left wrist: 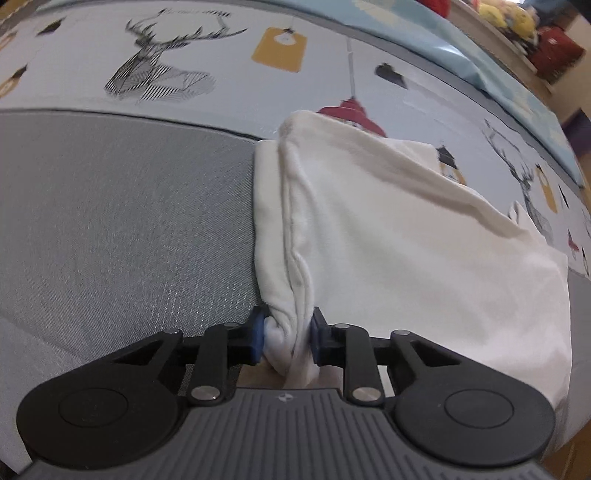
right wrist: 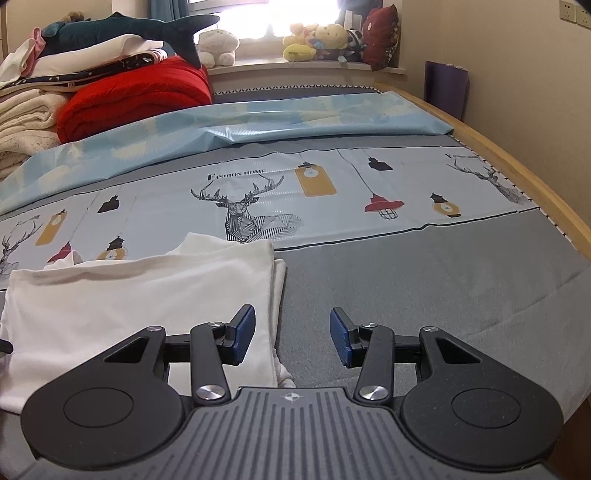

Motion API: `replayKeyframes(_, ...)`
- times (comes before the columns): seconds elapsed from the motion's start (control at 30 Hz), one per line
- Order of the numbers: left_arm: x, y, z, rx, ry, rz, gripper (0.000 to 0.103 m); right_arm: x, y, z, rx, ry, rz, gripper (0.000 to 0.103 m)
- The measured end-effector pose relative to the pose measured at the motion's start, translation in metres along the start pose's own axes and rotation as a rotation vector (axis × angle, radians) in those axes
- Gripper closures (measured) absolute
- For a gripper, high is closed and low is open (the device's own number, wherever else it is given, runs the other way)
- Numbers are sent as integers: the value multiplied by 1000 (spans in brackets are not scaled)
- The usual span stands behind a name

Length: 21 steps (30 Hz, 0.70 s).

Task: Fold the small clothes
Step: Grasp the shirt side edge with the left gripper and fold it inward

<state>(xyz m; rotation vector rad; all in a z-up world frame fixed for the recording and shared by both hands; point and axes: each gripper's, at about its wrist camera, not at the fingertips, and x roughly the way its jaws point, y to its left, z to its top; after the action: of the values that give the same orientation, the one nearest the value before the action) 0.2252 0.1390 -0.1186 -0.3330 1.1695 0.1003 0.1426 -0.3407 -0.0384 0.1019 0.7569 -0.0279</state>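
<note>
Left hand-held gripper (left wrist: pixel 286 341) is clenched tight on a bunched corner of the white garment (left wrist: pixel 388 236), blue pads (left wrist: pixel 257 339) pinching the twisted fabric from both sides. From that pinch the cloth fans out across the bed, a thick rolled fold running up its left edge, the rest spread flat to the right over the grey mattress cover (left wrist: pixel 122 229) and onto the printed sheet (left wrist: pixel 207 55) with its deer, lantern and tag motifs.

Over on the right wrist view, the right hand-held gripper (right wrist: pixel 292 338) is released, jaws spread wide with nothing between them. Its left pad (right wrist: pixel 243 334) hovers over the garment's right edge; the right pad sits over bare grey cover. The white garment (right wrist: pixel 129 295) lies folded and flat at the near left of the bed (right wrist: pixel 517 173), its far corner just overlapping the deer-print sheet (right wrist: pixel 332 195).

At the back: a light blue sheet (right wrist: pixel 258 122) crumpled across the bed, a red blanket (right wrist: pixel 140 96) under stacked linens, a plush shark (right wrist: pixel 129 27) on top, and stuffed toys (right wrist: pixel 321 40) lining the windowsill.
</note>
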Motion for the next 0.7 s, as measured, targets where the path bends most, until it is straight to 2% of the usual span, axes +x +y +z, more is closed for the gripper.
replayKeyframes(0.2, -13, 14, -6, -29, -15, -39, 79, 1, 5, 0, -4, 3, -1, 56)
replayKeyframes(0.43, -26, 57, -10, -102, -8, 5, 78, 1, 13, 0, -13, 4, 11, 56)
replayKeyframes(0.5, -25, 70, -9, -138, 15, -25, 75, 0, 13, 0, -15, -2, 20, 56)
replayKeyframes(0.57, -26, 81, -9, -189, 17, -42, 65, -1, 12, 0, -16, -4, 25, 56)
replayKeyframes(0.7, -20, 91, -6, -253, 41, -63, 60, 0, 4, 0, -9, -1, 26, 56)
